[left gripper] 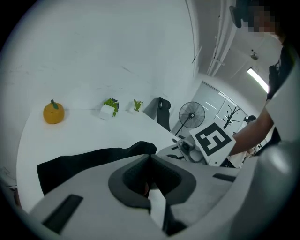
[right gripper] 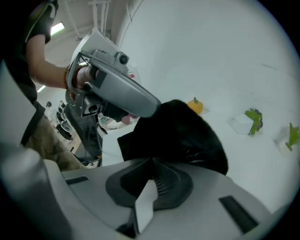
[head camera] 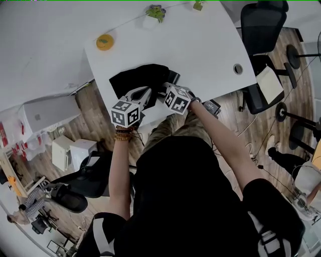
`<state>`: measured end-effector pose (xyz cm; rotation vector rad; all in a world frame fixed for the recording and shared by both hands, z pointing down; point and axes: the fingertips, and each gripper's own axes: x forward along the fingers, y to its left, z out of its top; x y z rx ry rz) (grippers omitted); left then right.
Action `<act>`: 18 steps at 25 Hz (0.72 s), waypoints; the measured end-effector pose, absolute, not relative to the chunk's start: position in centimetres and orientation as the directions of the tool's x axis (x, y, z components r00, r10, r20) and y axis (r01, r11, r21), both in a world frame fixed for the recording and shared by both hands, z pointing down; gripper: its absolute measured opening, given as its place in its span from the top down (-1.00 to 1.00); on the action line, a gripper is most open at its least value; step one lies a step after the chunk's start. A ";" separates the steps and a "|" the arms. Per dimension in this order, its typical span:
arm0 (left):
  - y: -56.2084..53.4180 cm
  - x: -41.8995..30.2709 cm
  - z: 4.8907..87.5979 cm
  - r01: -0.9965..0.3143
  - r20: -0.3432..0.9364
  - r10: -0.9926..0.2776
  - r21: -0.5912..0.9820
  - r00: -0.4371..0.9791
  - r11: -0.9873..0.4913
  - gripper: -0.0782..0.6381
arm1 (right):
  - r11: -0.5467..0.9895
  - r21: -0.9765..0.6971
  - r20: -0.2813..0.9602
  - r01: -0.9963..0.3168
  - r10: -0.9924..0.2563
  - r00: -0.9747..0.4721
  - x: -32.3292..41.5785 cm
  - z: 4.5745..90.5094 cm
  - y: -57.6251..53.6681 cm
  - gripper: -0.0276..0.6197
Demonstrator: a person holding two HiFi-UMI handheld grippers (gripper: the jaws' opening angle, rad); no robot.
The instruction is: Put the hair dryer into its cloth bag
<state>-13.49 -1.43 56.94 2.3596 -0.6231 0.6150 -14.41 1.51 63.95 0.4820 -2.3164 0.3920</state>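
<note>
The black cloth bag (head camera: 140,79) lies crumpled at the near edge of the white table (head camera: 210,45). My left gripper (head camera: 146,91) is shut on a raised fold of the bag (left gripper: 139,147), with the cloth peaking right at its tips (left gripper: 150,157). In the right gripper view the left gripper (right gripper: 157,106) holds the bag's upper edge (right gripper: 180,131) up. My right gripper (head camera: 165,87) is at the bag's near right edge, its jaws closed (right gripper: 152,159) where the cloth meets them. A glossy dark shape (right gripper: 202,153) shows among the folds. I cannot tell whether it is the hair dryer.
An orange (head camera: 105,41) and two small potted plants (head camera: 156,12) stand at the table's far side. A black office chair (head camera: 261,25) is at the table's right, another (head camera: 75,188) by the person's left. A round cable hole (head camera: 237,69) is near the right edge.
</note>
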 end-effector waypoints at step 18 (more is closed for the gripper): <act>0.2 -14.9 56.9 -0.563 0.591 -0.246 0.441 0.768 -0.699 0.70 | 0.930 0.088 0.695 -0.356 -0.313 -0.647 -15.5 62.8 2.8 0.79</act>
